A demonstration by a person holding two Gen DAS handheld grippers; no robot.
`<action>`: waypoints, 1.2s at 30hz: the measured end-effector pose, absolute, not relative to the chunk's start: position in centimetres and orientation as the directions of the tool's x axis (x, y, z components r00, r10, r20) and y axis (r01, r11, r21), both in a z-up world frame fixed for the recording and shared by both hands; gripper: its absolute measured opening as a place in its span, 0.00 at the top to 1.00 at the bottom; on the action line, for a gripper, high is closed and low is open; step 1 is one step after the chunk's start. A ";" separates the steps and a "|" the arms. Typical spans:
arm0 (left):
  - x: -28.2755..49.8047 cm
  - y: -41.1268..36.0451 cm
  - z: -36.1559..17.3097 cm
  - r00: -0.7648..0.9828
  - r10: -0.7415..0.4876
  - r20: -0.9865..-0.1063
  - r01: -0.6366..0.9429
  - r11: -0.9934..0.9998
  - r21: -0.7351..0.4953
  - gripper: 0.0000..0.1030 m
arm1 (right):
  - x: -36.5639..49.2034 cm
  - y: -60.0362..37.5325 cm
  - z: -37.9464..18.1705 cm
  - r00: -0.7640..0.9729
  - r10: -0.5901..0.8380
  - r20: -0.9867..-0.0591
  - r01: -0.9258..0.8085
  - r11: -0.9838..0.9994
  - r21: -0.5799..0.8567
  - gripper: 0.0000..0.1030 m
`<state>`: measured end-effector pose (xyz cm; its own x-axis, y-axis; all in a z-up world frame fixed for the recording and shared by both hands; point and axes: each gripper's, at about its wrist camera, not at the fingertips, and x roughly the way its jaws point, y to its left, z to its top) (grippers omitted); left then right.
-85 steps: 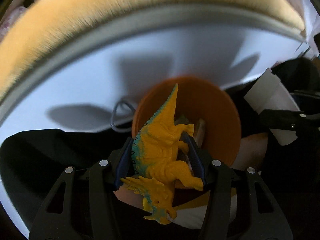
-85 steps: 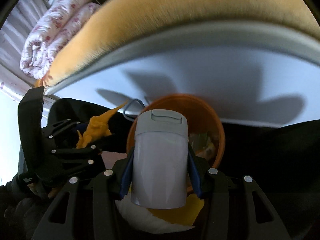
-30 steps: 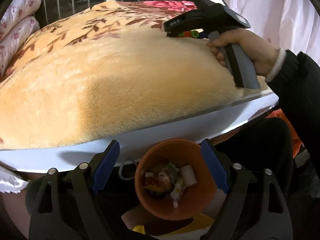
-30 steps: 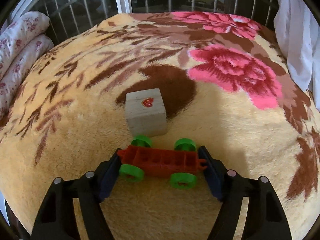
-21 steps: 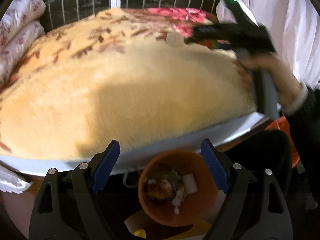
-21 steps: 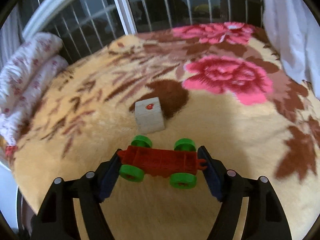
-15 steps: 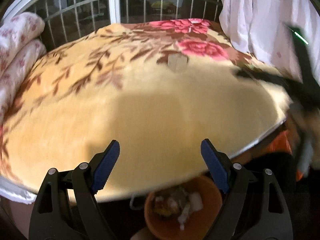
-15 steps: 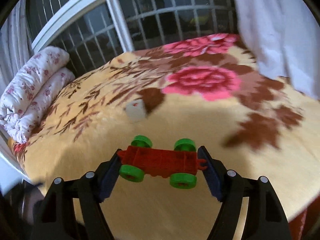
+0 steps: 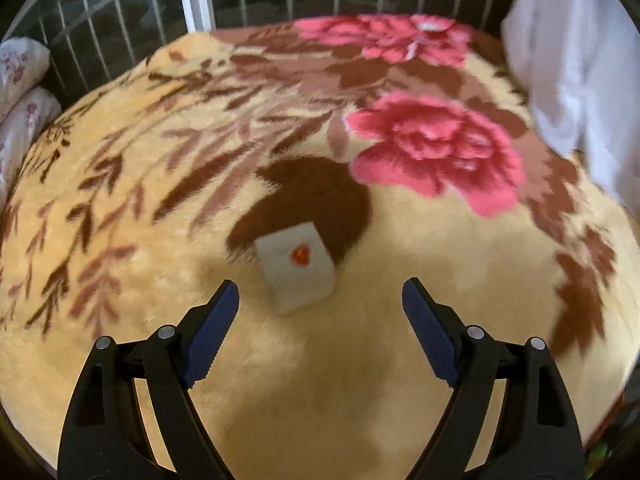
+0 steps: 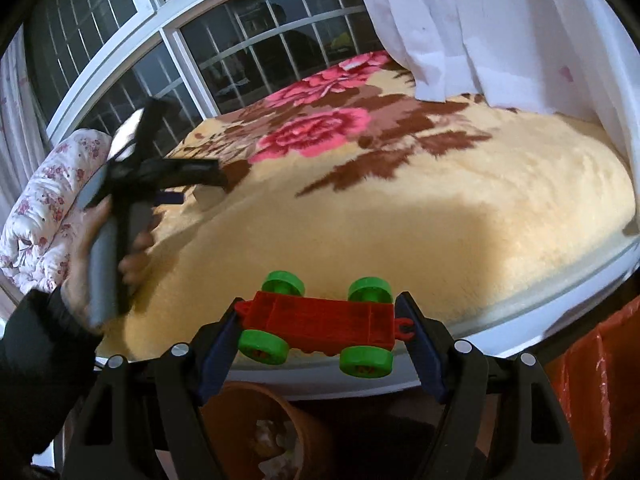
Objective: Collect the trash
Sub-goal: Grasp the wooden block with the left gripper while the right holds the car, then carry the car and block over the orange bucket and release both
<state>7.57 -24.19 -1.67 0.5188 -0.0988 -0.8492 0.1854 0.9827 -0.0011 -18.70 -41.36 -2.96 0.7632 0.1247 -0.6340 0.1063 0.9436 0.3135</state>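
Note:
My left gripper (image 9: 318, 304) is open and empty, hovering just short of a white cube with a red mark (image 9: 295, 267) that lies on the flowered blanket (image 9: 360, 380). My right gripper (image 10: 320, 326) is shut on a red toy cart with green wheels (image 10: 320, 322), held off the bed's near edge, above and to the right of an orange bin (image 10: 256, 432) with trash in it. In the right wrist view, the left gripper (image 10: 182, 184) reaches over the blanket at the left, with the cube (image 10: 206, 200) partly hidden under it.
A rolled floral quilt (image 10: 44, 208) lies at the bed's left end. A barred window (image 10: 240, 52) runs behind the bed. White curtains (image 10: 500, 32) hang at the right. An orange plastic bag (image 10: 596, 384) sits low at the right.
My left gripper has moved from above the bin up over the bed to the cube. My right gripper lifted the red cart off the blanket and pulled back past the bed's edge.

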 end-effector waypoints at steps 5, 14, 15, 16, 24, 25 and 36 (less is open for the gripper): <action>10.4 -23.8 -4.0 0.486 -0.048 -0.873 0.094 0.996 -0.003 0.64 | -18.6 -41.4 -3.4 0.761 0.158 -0.629 0.081 0.939 0.335 0.29; 8.0 -22.5 -2.9 0.533 -0.161 -0.831 0.150 0.984 -0.094 0.67 | -18.1 -40.2 -3.6 0.758 0.198 -0.621 0.048 0.933 0.356 0.29; 7.5 -22.2 -2.6 0.538 -0.166 -0.826 0.160 0.983 -0.094 0.67 | -18.2 -40.0 -3.5 0.759 0.198 -0.621 0.045 0.934 0.354 0.29; 6.9 -22.1 -2.3 0.543 -0.172 -0.822 0.170 0.981 -0.093 0.67 | -18.2 -39.8 -3.5 0.757 0.202 -0.621 0.040 0.935 0.353 0.29; 0.9 -19.1 0.8 0.595 -0.240 -0.767 0.250 0.962 -0.107 0.67 | -19.0 -37.9 -2.9 0.756 0.206 -0.622 0.024 0.940 0.340 0.29; 0.0 -18.7 1.1 0.597 -0.248 -0.762 0.258 0.960 -0.111 0.67 | -19.0 -37.8 -2.8 0.756 0.207 -0.621 0.021 0.941 0.339 0.29; -9.0 -13.5 4.5 0.658 -0.270 -0.703 0.288 0.953 -0.095 0.67 | -19.3 -37.4 3.4 0.821 0.209 -0.531 -0.039 0.949 0.312 0.29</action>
